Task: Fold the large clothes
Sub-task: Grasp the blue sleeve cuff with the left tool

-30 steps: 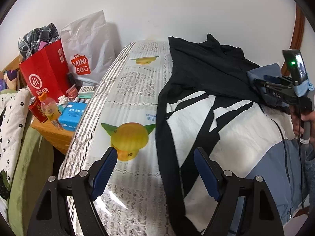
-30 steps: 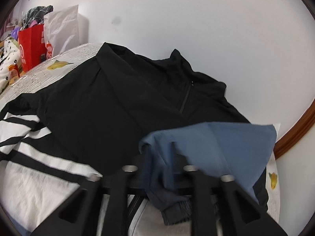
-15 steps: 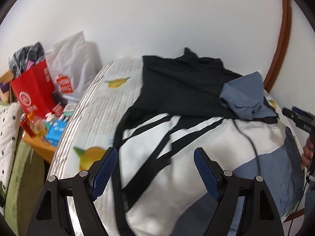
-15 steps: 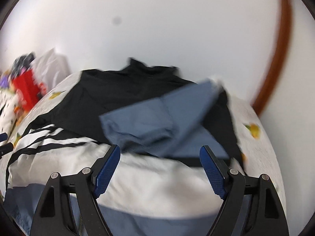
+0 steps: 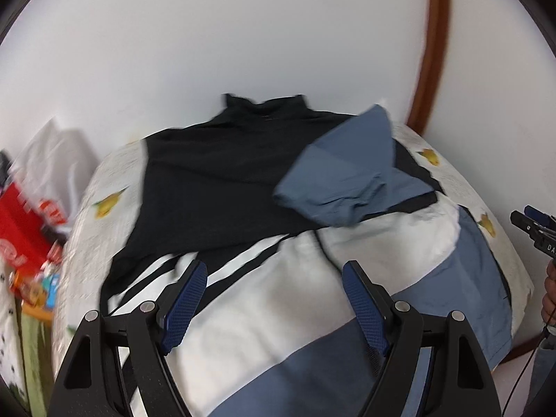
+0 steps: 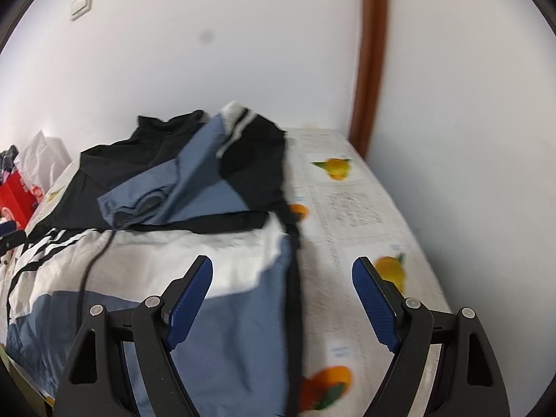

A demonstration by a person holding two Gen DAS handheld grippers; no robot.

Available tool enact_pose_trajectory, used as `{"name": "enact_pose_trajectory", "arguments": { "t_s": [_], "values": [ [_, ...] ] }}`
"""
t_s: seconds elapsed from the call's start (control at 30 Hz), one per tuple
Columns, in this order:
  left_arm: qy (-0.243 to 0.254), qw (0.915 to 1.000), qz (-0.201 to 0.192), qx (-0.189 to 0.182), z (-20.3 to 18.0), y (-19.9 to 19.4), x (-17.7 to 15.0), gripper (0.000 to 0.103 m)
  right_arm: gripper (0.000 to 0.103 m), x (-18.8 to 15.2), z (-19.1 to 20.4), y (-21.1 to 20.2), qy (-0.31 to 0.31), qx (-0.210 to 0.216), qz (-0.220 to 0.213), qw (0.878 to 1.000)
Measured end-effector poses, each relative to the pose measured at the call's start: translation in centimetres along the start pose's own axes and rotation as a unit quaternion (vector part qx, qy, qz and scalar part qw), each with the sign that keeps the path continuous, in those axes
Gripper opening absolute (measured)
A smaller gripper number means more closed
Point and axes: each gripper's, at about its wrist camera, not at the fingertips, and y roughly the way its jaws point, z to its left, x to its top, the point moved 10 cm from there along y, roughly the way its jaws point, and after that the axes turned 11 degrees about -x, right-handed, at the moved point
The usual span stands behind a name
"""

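Observation:
A large black, white and blue jacket lies spread on the bed; it also shows in the right wrist view. Its blue sleeve lies folded across the black chest, also seen in the right wrist view. My left gripper is open and empty above the white middle of the jacket. My right gripper is open and empty above the jacket's right edge; it also shows at the right rim of the left wrist view.
The bed has a white sheet with fruit prints. A wall and a brown door frame stand behind it. A red bag, a white bag and small items crowd a side table at the left.
My right gripper has opened, let go of the blue sleeve and pulled back to the right. The sleeve now lies on the jacket's chest. My left gripper has swung right over the jacket.

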Motion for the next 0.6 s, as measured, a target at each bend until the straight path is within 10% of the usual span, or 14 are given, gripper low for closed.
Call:
{"name": "enact_pose_trajectory", "arguments": {
  "t_s": [0.6],
  "values": [
    [0.085,0.9926,0.065,-0.058,-7.1,13.3,3.4,0.078,0.07,-3.1,-7.9,5.4,0.05,-0.032,0.049,0.997]
  ]
}}
